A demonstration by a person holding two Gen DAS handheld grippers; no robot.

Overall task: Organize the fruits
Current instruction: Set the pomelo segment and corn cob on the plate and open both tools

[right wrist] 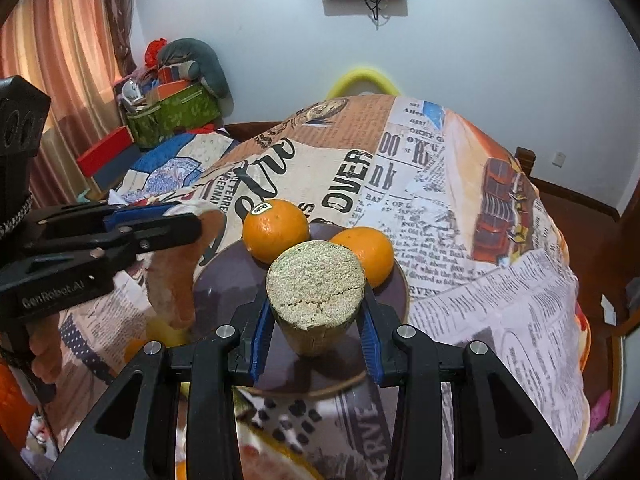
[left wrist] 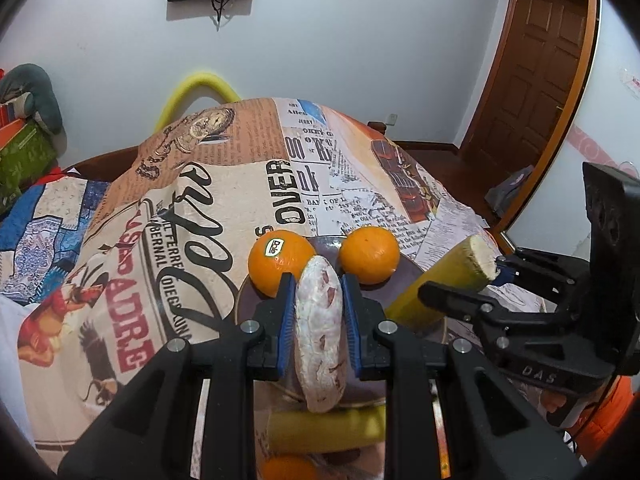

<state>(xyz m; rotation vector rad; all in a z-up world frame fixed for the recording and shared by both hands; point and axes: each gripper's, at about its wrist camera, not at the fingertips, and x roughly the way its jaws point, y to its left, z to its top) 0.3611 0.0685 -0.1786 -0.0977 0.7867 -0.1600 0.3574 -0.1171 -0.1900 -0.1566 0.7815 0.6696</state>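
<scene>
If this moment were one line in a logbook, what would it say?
left gripper: shut on pink slice | right gripper: shut on yellow-green stalk piece | purple plate: two oranges | both items held above plate

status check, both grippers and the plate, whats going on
Left gripper shut on pomelo peel slice. Right gripper shut on sugarcane piece, above plate. Two oranges on plate. Nothing blocking.

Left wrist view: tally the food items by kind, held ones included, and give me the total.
Oranges: 3
Yellow stalk pieces: 2
Pale pink piece: 1
Total: 6
</scene>
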